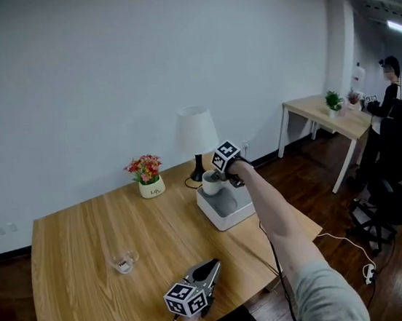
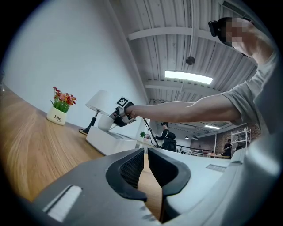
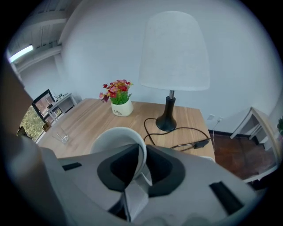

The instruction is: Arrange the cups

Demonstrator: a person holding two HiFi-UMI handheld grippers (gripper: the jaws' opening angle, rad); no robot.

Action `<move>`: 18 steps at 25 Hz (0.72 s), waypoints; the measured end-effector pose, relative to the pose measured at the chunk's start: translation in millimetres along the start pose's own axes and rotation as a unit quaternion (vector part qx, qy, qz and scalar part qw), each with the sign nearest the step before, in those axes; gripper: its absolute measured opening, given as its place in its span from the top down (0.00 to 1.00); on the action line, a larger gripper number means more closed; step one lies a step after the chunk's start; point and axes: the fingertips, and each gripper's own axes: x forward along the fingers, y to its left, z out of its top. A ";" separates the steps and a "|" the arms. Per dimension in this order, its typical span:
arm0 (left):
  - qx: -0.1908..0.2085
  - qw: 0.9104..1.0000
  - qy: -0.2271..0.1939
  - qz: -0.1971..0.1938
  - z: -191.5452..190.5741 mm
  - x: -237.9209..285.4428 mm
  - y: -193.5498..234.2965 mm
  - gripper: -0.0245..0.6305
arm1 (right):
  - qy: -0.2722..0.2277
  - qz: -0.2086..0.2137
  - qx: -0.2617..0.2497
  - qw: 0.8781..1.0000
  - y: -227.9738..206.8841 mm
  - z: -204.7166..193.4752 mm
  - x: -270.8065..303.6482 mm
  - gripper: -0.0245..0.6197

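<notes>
A white cup (image 1: 211, 182) hangs just above a white tray (image 1: 227, 217) beside the lamp. My right gripper (image 1: 219, 178) is shut on the cup's wall. In the right gripper view one jaw sits inside the cup (image 3: 116, 140) and the other outside its rim. A small clear glass (image 1: 123, 262) stands alone on the wooden table, also seen far left in the right gripper view (image 3: 62, 136). My left gripper (image 1: 213, 266) hovers near the table's front edge, level, its jaws close together with nothing between them (image 2: 146, 152). It looks toward the tray (image 2: 106, 142).
A white-shaded lamp (image 1: 196, 131) with a black base and cable (image 3: 185, 137) stands behind the tray. A flower pot (image 1: 149, 179) sits at the table's back. To the right, past the table edge, are a second table (image 1: 327, 114) and a standing person (image 1: 391, 124).
</notes>
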 end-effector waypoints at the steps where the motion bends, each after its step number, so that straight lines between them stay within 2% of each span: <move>1: 0.002 1.000 0.002 0.000 -1.1 0.6 -0.8 0.90 | 0.002 -0.003 0.001 1.000 -1.1 -0.1 0.0 0.85; 8: -0.009 1.000 0.002 0.007 -3.2 1.2 1.6 0.90 | 0.043 -0.010 -0.037 0.998 -1.3 -1.6 -12.2 0.85; 10: -0.014 1.000 0.000 0.011 -1.0 0.7 4.8 0.90 | 0.041 -0.014 -0.046 0.998 -4.0 1.1 -22.0 0.85; 15: -0.020 1.000 -0.005 0.008 1.6 0.5 4.1 0.91 | -0.017 -0.006 -0.055 0.998 2.7 16.1 -59.6 0.85; 18: -0.023 1.000 -0.019 0.003 8.1 -3.5 2.7 0.90 | -0.080 0.041 -0.084 0.992 51.5 29.9 -80.1 0.85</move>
